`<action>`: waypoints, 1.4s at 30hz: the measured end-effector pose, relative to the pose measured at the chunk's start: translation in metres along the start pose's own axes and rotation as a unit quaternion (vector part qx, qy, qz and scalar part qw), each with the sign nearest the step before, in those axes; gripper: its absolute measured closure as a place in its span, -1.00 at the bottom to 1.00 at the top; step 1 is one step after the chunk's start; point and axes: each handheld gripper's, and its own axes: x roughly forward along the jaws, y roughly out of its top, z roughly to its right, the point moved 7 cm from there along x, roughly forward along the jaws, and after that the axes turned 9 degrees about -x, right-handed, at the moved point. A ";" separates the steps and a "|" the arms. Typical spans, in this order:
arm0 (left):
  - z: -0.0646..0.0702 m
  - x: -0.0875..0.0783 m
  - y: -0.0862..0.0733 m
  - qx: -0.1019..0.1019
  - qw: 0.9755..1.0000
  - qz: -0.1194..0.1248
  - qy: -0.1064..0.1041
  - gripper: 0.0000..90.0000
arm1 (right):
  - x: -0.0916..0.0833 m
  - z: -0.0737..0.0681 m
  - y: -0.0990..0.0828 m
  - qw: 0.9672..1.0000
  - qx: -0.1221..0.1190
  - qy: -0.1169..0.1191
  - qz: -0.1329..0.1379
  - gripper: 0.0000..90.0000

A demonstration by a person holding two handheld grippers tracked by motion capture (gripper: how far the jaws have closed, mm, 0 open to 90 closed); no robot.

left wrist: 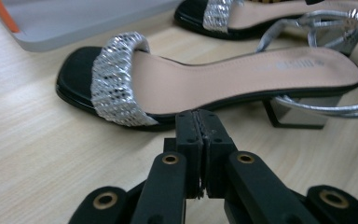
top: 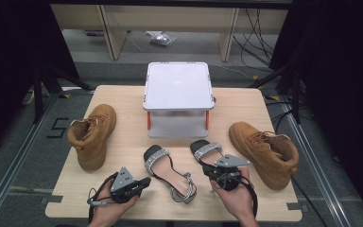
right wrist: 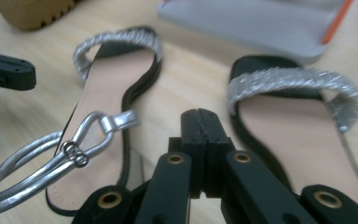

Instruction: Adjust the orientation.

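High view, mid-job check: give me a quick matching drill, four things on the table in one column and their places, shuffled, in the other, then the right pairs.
Things:
1. left boot
2. right boot
3. rack
4. left sandal

Places:
A. at the table's far edge, in the middle
B. near the table's right edge
C. between the two grippers, toe toward the rack
D. near the table's left edge

Pairs: 1-D, 2-B, 3-A, 4-C
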 end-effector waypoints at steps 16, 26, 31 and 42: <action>0.004 0.025 -0.001 0.010 0.998 -0.064 -0.001 0.92 | 0.022 -0.025 -0.015 0.996 -0.009 0.036 -0.082 1.00; 0.006 0.037 -0.001 0.007 0.997 -0.078 -0.004 0.93 | 0.025 -0.030 -0.017 0.994 -0.006 0.040 -0.100 1.00; -0.003 0.036 0.005 0.009 0.997 -0.076 0.011 0.95 | 0.027 -0.039 -0.016 0.994 -0.004 0.050 -0.100 1.00; -0.013 0.034 0.009 0.006 0.996 -0.086 0.019 0.96 | 0.037 -0.064 -0.010 0.992 -0.003 0.072 -0.104 1.00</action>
